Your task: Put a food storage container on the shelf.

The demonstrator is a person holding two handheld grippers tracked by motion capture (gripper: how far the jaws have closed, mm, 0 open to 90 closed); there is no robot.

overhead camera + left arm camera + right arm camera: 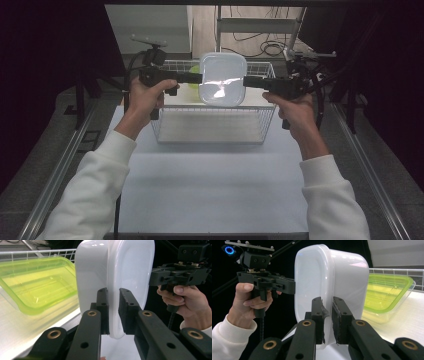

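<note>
While both tools pinch its opposite rims, a white lidded plastic container hangs above the wire basket.
Left tool clamps the rim at the container's 9 o'clock, right tool at 3 o'clock, each with jaws nearly closed on the thin edge; a green lidded container lies in the basket on the white surface.

The near half of the desk lies open to either hand. Farther back the wire basket walls off its floor; the green container fills its far left, beneath the held white box.
</note>
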